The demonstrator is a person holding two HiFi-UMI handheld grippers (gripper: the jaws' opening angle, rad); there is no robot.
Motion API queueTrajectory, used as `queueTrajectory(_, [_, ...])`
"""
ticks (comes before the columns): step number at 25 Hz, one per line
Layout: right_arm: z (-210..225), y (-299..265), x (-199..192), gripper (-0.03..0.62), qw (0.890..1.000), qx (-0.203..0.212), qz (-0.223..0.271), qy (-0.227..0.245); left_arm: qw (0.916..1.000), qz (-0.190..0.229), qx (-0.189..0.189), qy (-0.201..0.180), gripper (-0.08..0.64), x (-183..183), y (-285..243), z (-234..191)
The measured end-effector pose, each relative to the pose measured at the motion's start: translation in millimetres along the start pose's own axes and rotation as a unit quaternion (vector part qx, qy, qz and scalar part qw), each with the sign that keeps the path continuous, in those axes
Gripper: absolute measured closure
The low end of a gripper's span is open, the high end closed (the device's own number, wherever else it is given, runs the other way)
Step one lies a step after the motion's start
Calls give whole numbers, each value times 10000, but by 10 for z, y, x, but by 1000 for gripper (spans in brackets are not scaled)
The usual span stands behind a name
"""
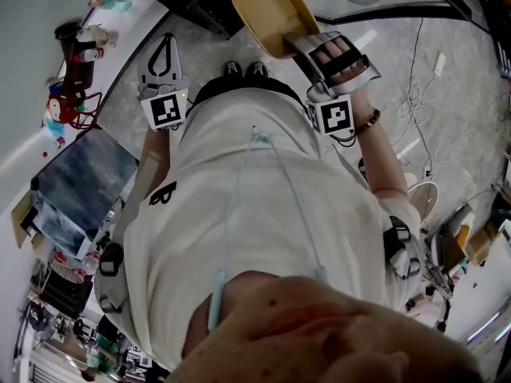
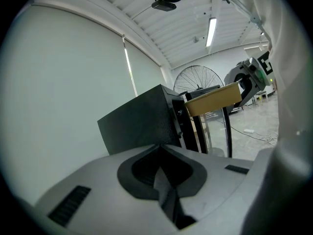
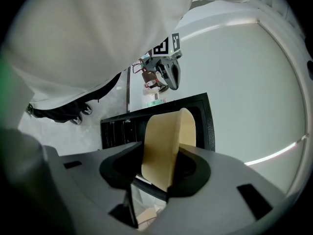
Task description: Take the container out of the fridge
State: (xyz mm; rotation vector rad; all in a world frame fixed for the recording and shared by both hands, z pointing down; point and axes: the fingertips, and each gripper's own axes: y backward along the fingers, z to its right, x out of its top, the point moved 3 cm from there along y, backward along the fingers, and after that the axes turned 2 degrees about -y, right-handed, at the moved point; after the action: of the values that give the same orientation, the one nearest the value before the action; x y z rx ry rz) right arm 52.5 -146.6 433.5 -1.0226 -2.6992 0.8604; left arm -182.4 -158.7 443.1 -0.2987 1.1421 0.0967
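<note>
Right gripper view, checked first.

**Q:** What is the grip condition?

**A:** The jaws of the right gripper (image 3: 165, 176) are clamped on one side wall of the tan container (image 3: 166, 133). The pads hold near the rim, and most of the tray projects beyond them. The left gripper (image 2: 164, 180) has its jaws together with nothing between them.

**Q:** Where is the container relative to the fridge (image 2: 139, 124)?

**A:** It is in the air, outside the black cabinet. In the left gripper view it shows level with the cabinet top, beside the glass door (image 2: 215, 131). The removal appears largely complete.

**Q:** How should the carry be finished?

**A:**
1. Maintain clamping pressure. A hold on one wall lets the tray pivot about the pads.
2. Hold the tray level, as any contents cannot be seen from here.
3. Draw it away from the door edge before turning.
4. Use the free left gripper for the door if it needs closing.
</note>
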Motion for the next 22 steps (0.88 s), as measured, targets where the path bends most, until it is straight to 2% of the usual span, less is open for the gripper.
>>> queueTrajectory(7, [-114,-50,-117,434,9997,130,-157,-111,10000,3,-42,-13,552,-7,-22,28])
queueTrajectory(22, [-81,-42,-162,436,9997,34,-129,-185,10000,-36,15,33,551,-15,-16,19])
